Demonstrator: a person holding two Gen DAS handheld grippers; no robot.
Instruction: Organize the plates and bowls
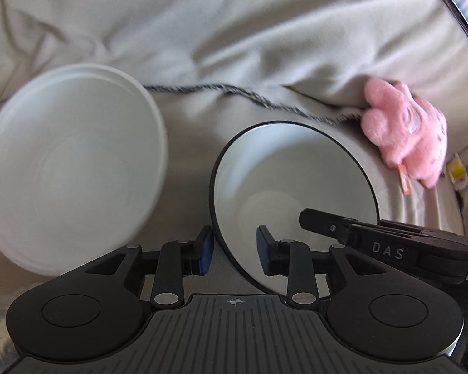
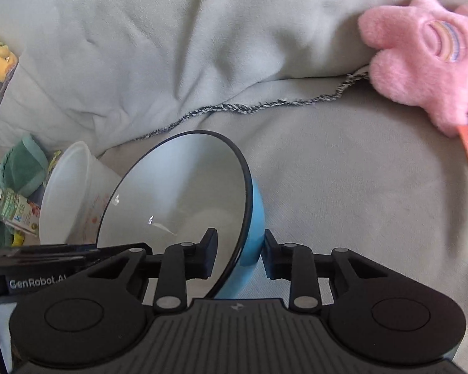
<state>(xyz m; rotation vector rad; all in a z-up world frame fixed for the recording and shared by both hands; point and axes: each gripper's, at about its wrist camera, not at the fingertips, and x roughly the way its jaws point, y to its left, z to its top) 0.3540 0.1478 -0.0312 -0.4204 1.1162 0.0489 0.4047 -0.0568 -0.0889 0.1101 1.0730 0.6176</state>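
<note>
Home, sofa or bed: rumpled grey blanket [image 2: 202, 46], pink plush toy [image 2: 421, 59].

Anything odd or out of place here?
Yes: the blue bowl is tipped steeply on its side on soft bedding, not a table, with a pink plush toy beside the dishes.

Left gripper [image 1: 234, 251]: 2 blue-padded fingers apart, straddling near rim of black-rimmed bowl [image 1: 293, 187]; left pad just outside rim, right pad inside, contact not clear. Bowl tilted, white interior. Right gripper [image 1: 305, 218]: enters from right, tip at bowl's right rim. White bowl [image 1: 71, 168]: left, blurred, apart. Pink plush toy [image 1: 405, 131]: right, on grey blanket [image 1: 234, 31] with dark stitched edge.
</note>
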